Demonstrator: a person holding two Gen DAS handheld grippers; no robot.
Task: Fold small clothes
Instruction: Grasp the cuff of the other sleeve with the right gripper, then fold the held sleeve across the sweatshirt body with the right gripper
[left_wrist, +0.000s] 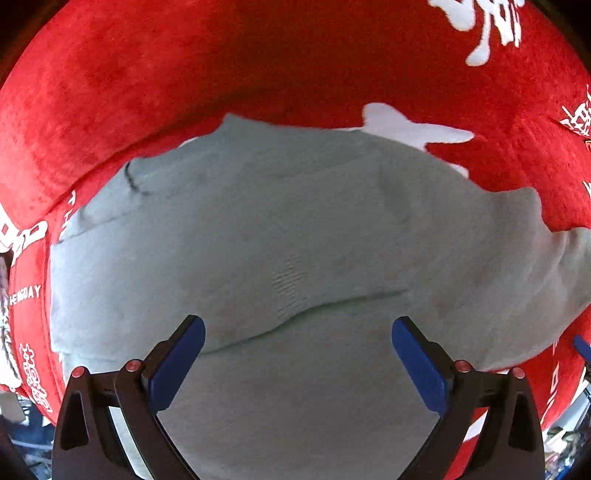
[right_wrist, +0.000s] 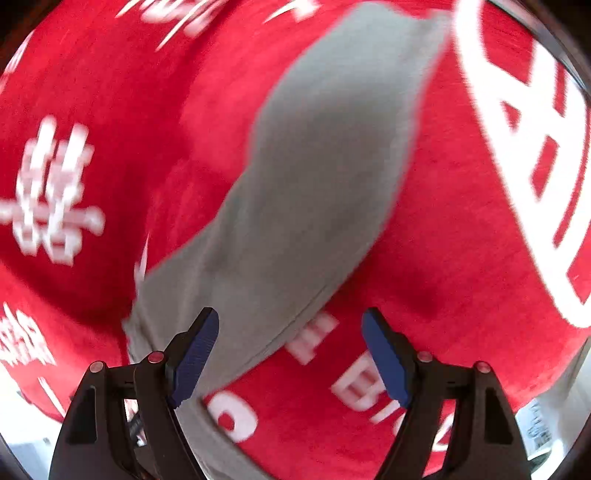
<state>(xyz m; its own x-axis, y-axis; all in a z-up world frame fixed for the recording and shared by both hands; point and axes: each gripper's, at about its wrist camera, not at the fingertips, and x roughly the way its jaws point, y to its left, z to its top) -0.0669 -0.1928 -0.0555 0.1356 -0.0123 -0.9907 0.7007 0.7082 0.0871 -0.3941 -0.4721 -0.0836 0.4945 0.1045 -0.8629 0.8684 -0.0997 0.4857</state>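
Note:
A pale grey-green small garment (left_wrist: 280, 251) lies spread on a red cloth with white lettering (left_wrist: 258, 66). A crease runs across it just ahead of the fingers. My left gripper (left_wrist: 298, 343) hangs straight above it, open, its blue pads apart with nothing between them. In the blurred right wrist view a long grey part of the garment (right_wrist: 310, 177) runs from top right to bottom left. My right gripper (right_wrist: 290, 347) is open over its lower edge. The left blue pad (right_wrist: 195, 354) is above the fabric and the right blue pad (right_wrist: 386, 354) above the red cloth.
The red cloth (right_wrist: 461, 258) covers the whole work surface under both grippers. Its edge shows at the lower corners, with clutter beyond it at lower right (left_wrist: 565, 439) and lower left (left_wrist: 26, 435). A large white printed logo (right_wrist: 524, 122) lies right of the garment.

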